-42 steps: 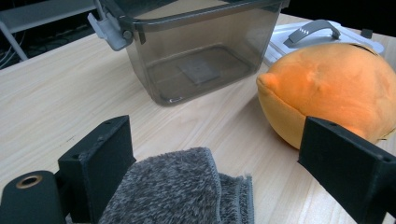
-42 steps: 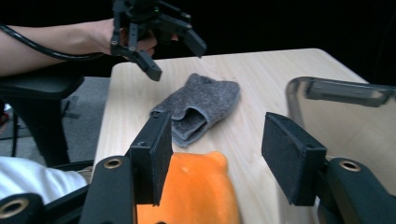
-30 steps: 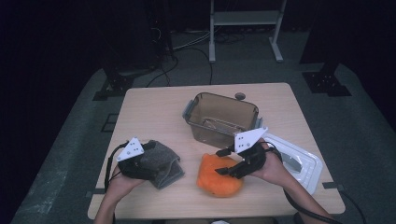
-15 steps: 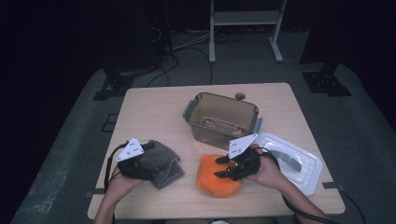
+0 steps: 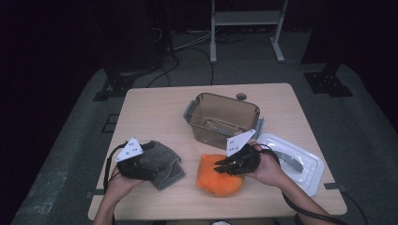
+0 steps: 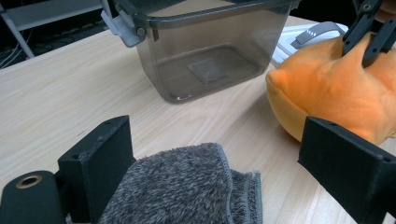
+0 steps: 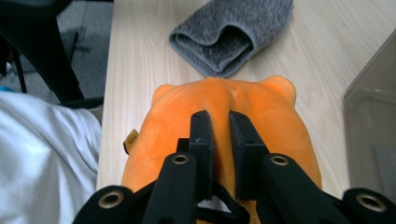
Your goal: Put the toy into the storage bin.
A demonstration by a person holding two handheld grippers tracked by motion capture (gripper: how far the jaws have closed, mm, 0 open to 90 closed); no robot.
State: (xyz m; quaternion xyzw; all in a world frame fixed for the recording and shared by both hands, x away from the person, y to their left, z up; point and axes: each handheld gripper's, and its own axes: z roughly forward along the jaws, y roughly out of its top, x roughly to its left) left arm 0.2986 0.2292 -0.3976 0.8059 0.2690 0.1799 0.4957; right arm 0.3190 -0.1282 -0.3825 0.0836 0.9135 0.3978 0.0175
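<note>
An orange plush toy (image 5: 219,176) lies near the table's front edge. My right gripper (image 5: 219,168) reaches onto it from the right; its jaws have just been closing and now pinch a fold of the orange plush toy (image 7: 224,100) between them (image 7: 219,119). A folded grey towel (image 5: 162,161) lies at the front left. My left gripper (image 5: 146,163) rests over it with its jaws standing wide apart (image 6: 219,140), the grey towel (image 6: 187,186) lying low between them. The right gripper (image 6: 369,35) also shows in the left gripper view, on the plush toy (image 6: 327,88).
A clear brown plastic box (image 5: 221,117) stands open behind the plush toy, at mid table. Its white lid (image 5: 300,164) lies flat at the right, under the right hand. A white sleeve (image 7: 42,154) hangs off the table's front edge.
The right gripper slid left onto the plush toy and its jaws came together on the toy's top. The left gripper and the towel stayed where they were.
</note>
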